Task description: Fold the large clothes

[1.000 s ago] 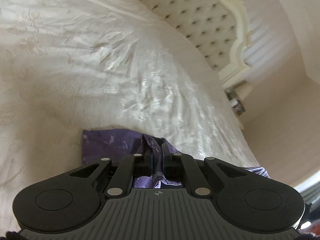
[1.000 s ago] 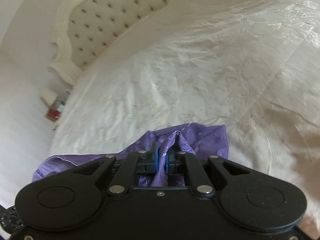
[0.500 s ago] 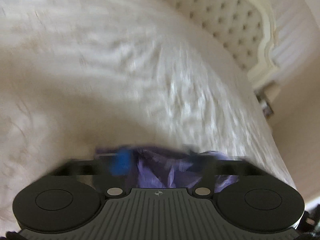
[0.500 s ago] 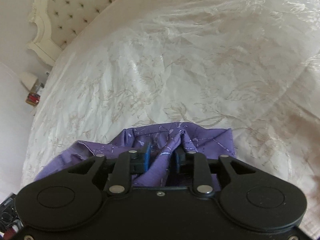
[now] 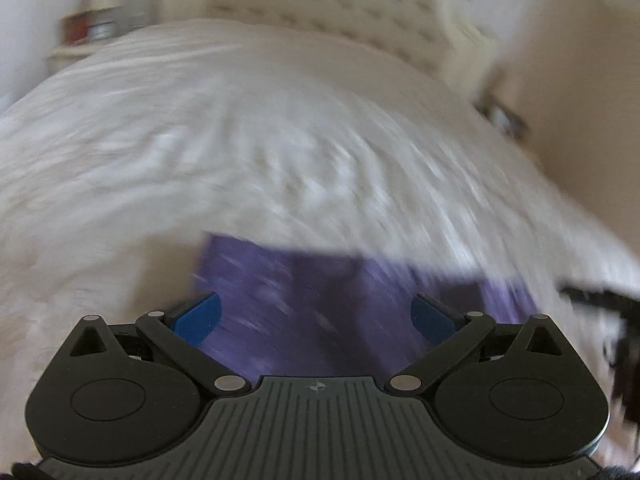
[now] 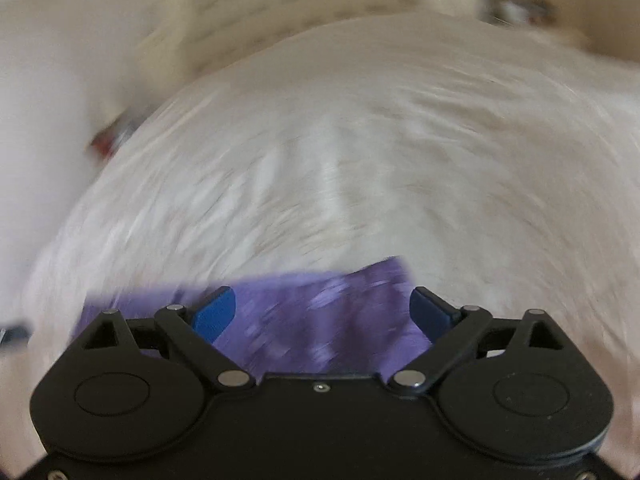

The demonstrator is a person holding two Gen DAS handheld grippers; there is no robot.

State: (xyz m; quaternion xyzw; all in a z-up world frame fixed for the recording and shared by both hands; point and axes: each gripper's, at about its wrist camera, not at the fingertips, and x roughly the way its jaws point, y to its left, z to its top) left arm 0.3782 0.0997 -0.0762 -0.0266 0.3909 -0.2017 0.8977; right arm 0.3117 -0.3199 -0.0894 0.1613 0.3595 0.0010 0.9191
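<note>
A purple patterned garment [image 5: 320, 312] lies on the white bedspread [image 5: 260, 152], close under both grippers. My left gripper [image 5: 316, 316] is open, its blue pads [image 5: 198, 318] spread wide over the cloth and holding nothing. In the right wrist view the same purple garment [image 6: 320, 320] lies flat below my right gripper [image 6: 324, 312], which is open too, with blue pads [image 6: 214, 312] wide apart. Both views are blurred by motion.
The bed's tufted cream headboard [image 5: 340, 4] stands at the far end. A bedside table with small items [image 5: 92, 28] is at the far left. The bedspread [image 6: 360, 140] fills most of the right wrist view. A dark object [image 5: 600, 300] shows at the left view's right edge.
Both grippers were shut on bunched purple cloth a second ago; both have opened wide and let it go. The garment now lies flatter, and both cameras have swung toward the headboard.
</note>
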